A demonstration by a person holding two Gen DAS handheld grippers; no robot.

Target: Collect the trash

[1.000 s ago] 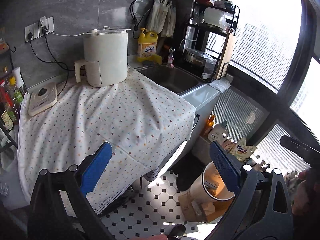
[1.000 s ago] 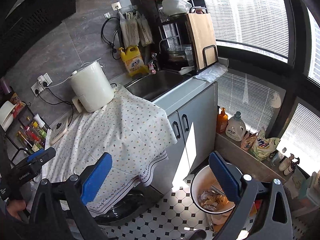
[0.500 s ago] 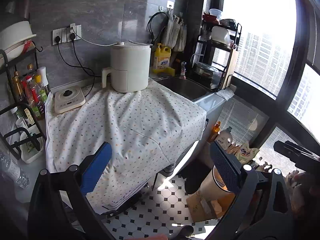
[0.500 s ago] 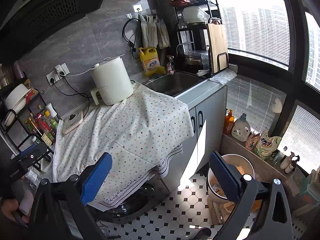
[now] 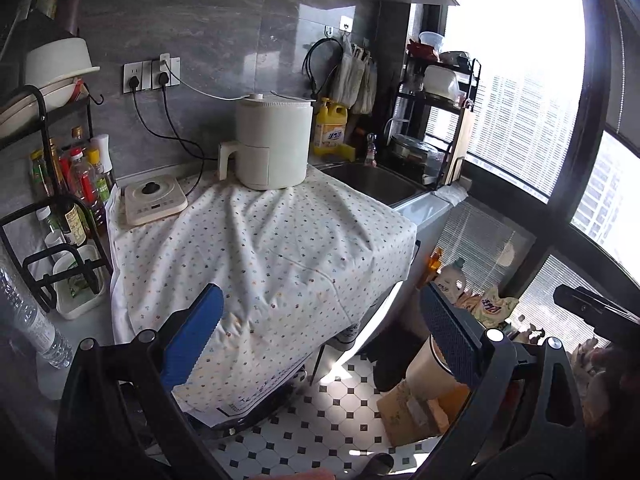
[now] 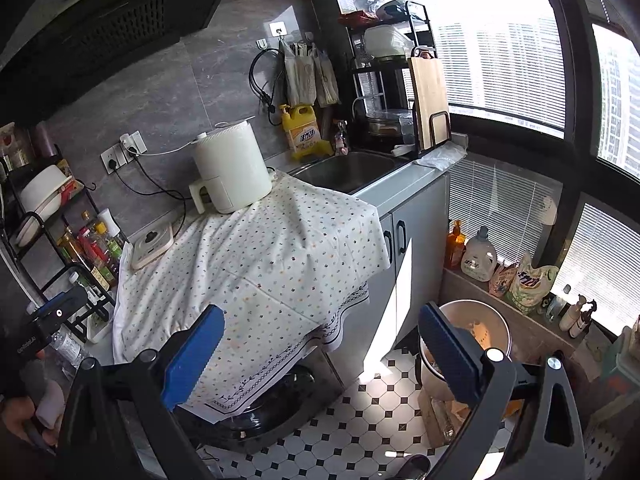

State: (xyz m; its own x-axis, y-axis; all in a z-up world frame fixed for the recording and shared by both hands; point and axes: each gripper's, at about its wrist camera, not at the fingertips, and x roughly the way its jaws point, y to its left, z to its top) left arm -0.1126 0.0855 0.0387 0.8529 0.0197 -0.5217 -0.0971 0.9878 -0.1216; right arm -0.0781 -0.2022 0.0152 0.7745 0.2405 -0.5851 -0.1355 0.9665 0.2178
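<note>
Left gripper [image 5: 320, 340]: black frame with ribbed blue pads [image 5: 192, 340], jaws spread wide with nothing between them, held above the cloth's front edge.
Right gripper [image 6: 320, 344]: same black frame and blue pads [image 6: 448, 352], jaws likewise wide apart and empty; its dark tip shows at the right edge of the left wrist view.
Floor [image 6: 352, 420]: glossy white octagonal tiles with small black diamond insets, a bright sun patch across them.
Round cream plastic bin [image 6: 472, 336]: stands on the floor by the cabinet, just behind the right gripper's right pad; crumpled trash lies inside, and flattened brown cardboard [image 5: 412, 408] sits at its base.
White dotted fabric cloth [image 5: 264, 256]: soft and creased, draped over the counter and hanging over the front, with a dark scalloped trim on the hem.
Pale grey cabinet [image 6: 416, 240]: smooth doors with black bar handles, one door ajar.
Window ledge: orange bottle, white detergent jug [image 6: 478, 256] and printed refill pouches in a row.
Flat cream induction hob [image 5: 154, 200]: rounded square, on the cloth's far-left corner.
Cream cylindrical air fryer [image 5: 272, 144]: matte plastic, handle facing left, standing on the cloth's back edge.
Steel sink [image 6: 348, 168]: right of the fryer, beside a yellow detergent bottle [image 6: 302, 132].
Black wire rack [image 6: 392, 80]: holds bowls, with a pale wooden cutting board [image 6: 430, 100] upright at its side.
</note>
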